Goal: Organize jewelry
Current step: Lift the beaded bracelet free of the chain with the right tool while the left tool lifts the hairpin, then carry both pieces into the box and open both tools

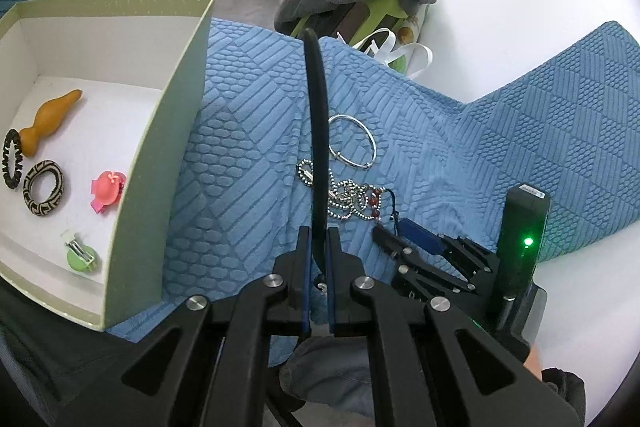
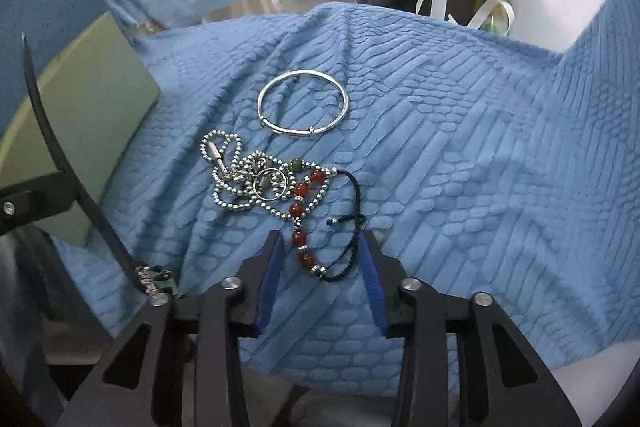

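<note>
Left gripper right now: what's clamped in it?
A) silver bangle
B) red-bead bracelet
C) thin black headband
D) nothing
C: the left gripper is shut on the thin black headband, which arcs up from between its pads, while the silver bangle and red-bead bracelet lie on the blue blanket.

Left gripper [image 1: 319,251]: black linkage arms w/ round silver pivot screws, blue pads on inner finger faces. Right gripper [image 2: 321,255]: same build, black arms, silver screws, blue pads; seen from the left wrist cam it carries an upright black module [image 1: 520,239] w/ a lit green LED.
</note>
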`<action>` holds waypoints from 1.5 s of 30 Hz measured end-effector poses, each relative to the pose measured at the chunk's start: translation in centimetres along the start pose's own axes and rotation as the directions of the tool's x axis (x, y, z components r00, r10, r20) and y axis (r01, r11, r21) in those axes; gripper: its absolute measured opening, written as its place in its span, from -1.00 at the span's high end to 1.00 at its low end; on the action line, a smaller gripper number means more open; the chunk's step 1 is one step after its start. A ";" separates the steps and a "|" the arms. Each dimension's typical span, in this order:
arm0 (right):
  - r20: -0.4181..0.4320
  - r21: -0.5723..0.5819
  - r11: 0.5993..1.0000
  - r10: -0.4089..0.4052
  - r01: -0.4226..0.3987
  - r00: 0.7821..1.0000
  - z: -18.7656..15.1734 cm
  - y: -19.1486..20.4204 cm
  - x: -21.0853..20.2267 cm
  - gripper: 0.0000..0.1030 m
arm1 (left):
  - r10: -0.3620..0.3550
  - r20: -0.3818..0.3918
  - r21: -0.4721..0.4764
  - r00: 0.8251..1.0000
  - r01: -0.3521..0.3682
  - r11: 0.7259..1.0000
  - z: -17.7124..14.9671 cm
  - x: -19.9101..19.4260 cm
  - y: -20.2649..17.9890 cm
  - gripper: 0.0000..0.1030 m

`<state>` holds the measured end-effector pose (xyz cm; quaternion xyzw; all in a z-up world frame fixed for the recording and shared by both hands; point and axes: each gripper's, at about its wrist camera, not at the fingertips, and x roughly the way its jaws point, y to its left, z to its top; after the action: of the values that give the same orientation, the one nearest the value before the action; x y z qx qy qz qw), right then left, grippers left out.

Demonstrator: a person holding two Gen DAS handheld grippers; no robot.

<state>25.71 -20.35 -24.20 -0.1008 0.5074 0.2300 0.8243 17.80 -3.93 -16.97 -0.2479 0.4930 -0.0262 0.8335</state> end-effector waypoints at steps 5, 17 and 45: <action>-0.015 0.054 0.998 -0.011 0.012 1.000 0.1 -0.6 0.0 0.86 | 0.013 -0.001 0.017 1.000 -0.013 1.000 0.2 -0.2 -0.3 0.89; 0.090 0.135 0.991 -0.002 -0.010 0.996 2.6 0.0 -6.1 0.86 | 0.018 -0.003 0.083 1.000 -0.018 0.996 2.4 -3.4 -1.0 0.89; 0.292 -0.022 0.996 0.087 -0.084 0.952 12.4 13.9 -19.3 0.85 | 0.117 0.104 0.166 0.988 -0.133 0.977 9.8 -16.8 4.9 0.89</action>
<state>21.50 -8.58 -0.45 -0.0471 0.3826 0.2802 0.8791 16.34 9.00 -1.68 -0.1444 0.4641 -0.0044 0.8739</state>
